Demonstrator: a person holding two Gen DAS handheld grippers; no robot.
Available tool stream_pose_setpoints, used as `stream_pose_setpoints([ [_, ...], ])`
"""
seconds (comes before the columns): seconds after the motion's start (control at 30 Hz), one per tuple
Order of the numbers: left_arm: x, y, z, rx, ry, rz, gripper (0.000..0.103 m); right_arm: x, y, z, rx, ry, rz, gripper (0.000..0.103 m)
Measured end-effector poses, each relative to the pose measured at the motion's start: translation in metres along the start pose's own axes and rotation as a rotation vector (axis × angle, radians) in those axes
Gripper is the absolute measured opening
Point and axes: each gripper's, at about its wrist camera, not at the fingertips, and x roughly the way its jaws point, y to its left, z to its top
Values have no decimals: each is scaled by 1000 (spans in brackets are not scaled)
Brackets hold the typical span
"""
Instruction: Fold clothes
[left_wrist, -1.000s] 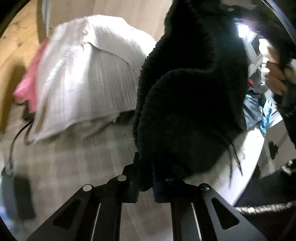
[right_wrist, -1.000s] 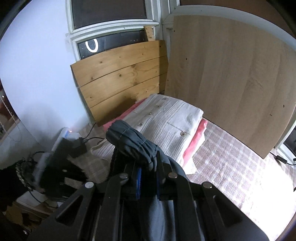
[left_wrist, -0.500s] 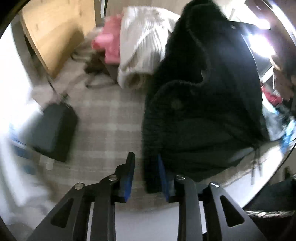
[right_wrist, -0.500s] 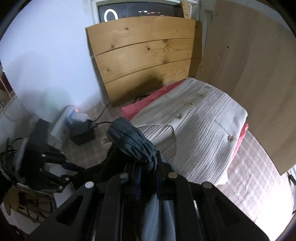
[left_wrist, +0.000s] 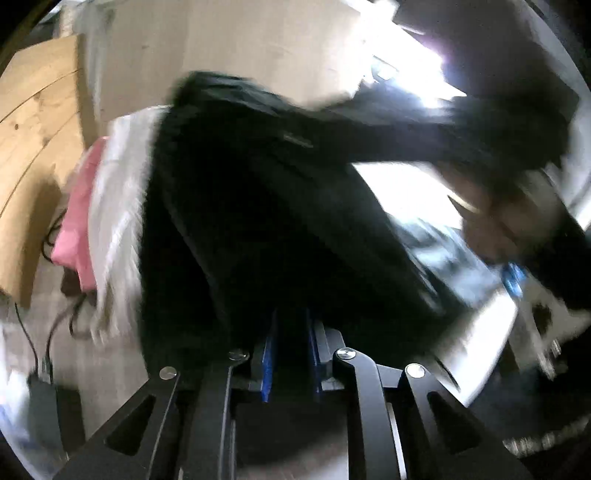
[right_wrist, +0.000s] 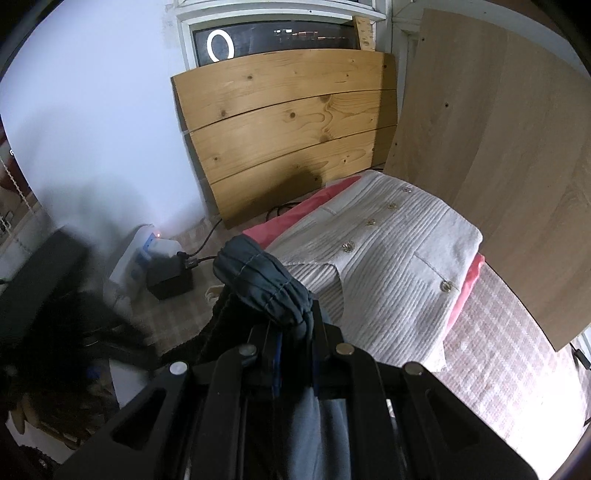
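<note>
Left wrist view: the left gripper is closing on the black garment, centre frame. The right gripper is pinching its grey cuff tight. Blurred swinging is risking a slipped grasp.

1. A plain pale wall fills the left of the right wrist view, dimmed low down by a soft shadow.
2. A window with a white frame sits high above, its glass dark, with a ring of light mirrored in it.
3. A pine headboard of three knotty planks leans upright against the wall.
4. A larger light wooden panel stands to its right.
5. The surface below wears a pale checked cover.
6. A black adapter and cable lie beside a white box.
7. In the blurred left wrist view, glaring brightness, perhaps a window, washes out the upper right.
</note>
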Motion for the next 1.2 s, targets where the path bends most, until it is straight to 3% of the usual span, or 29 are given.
stream_pose_setpoints([
  [0.1, 15, 19, 10, -11, -7, 120, 1, -1, -4, -5, 17, 5, 6, 11],
  [0.3, 11, 30, 1, -55, 2, 97, 2, 10, 7, -22, 33, 32, 65, 11],
  [0.43, -33, 37, -37, -38, 63, 207, 14, 21, 28, -34, 0, 55, 99, 11],
  [0.63, -96, 47, -91, -136, 69, 335, 16, 68, 75, -54, -73, 157, 163, 11],
  [0.77, -115, 49, -106, -178, 22, 329, 16, 110, 109, -73, -116, 249, 201, 11],
  [0.83, -115, 50, -104, -188, 20, 328, 16, 117, 121, -79, -144, 245, 187, 14],
  [0.87, -114, 50, -103, -190, 21, 326, 16, 116, 123, -79, -147, 242, 183, 18],
  [0.9, -112, 50, -102, -189, 23, 321, 16, 109, 120, -78, -126, 243, 200, 28],
  [1.0, -110, 42, -92, -163, 0, 285, 16, 81, 107, -77, -28, 245, 278, 30],
  [1.1, -101, 23, -72, -104, -18, 225, 16, 25, 81, -89, 61, 174, 336, 31],
  [1.2, -84, 1, -53, -41, -13, 161, 18, -29, 34, -127, 156, 123, 256, 34],
])
